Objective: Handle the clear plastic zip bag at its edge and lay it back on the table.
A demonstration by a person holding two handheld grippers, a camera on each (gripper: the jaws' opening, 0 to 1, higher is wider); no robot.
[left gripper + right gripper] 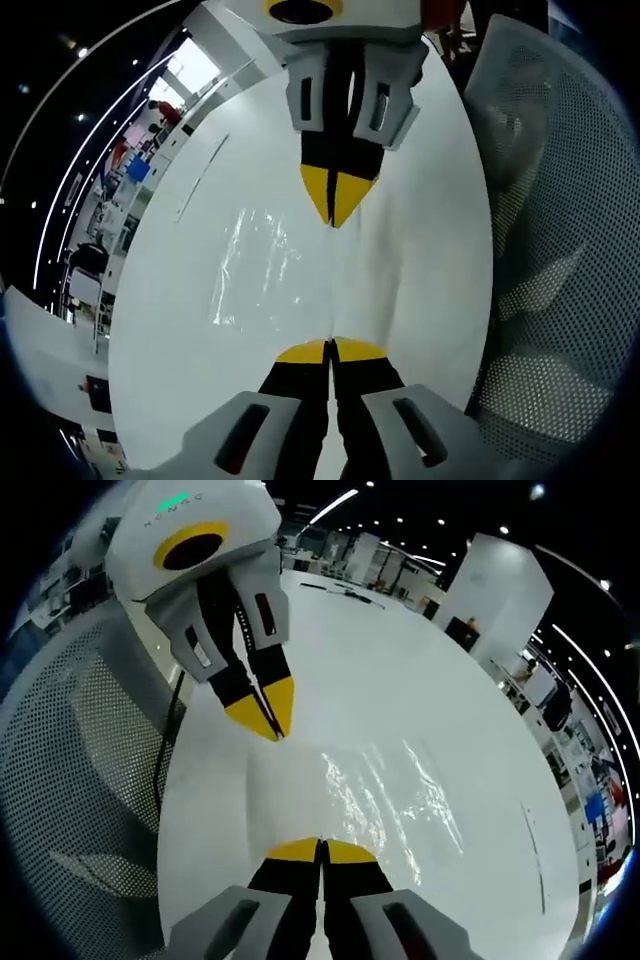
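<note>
Two hand-held grippers face each other over a glossy white table point(420, 250), each with grey housing, black jaws and yellow tips. In the left gripper view, the left hand-held gripper point(330, 350) rises from the bottom edge with its yellow tips pressed together, and the right hand-held gripper point(335, 205) reaches in from the top, its tips likewise meeting in a point. In the right gripper view the roles swap: the right hand-held gripper point(321, 851) comes up from the bottom with its tips closed, and the left hand-held gripper point(268, 712) hangs in from the upper left, its jaws drawn together.

The clear plastic zip bag point(265, 270) lies between the two and spreads out to one side across the table, visible mainly as bright creases and glints on the white surface. In the right gripper view the clear plastic zip bag point(390, 790) runs from the closed tips of the right hand-held gripper outward, and one edge of it appears to stretch between the two pairs of tips. Both pairs of jaws seem clamped on that edge, though the film is so transparent that the exact contact is hard to confirm.

A grey mesh office chair point(560, 260) stands just beside the table, and the same grey mesh office chair point(80, 770) sits behind the left hand-held gripper in the right gripper view. A thin dark strip point(535, 855) lies on the table beyond the bag. Farther off, a large room with ceiling lights and distant desks curves around the edges.
</note>
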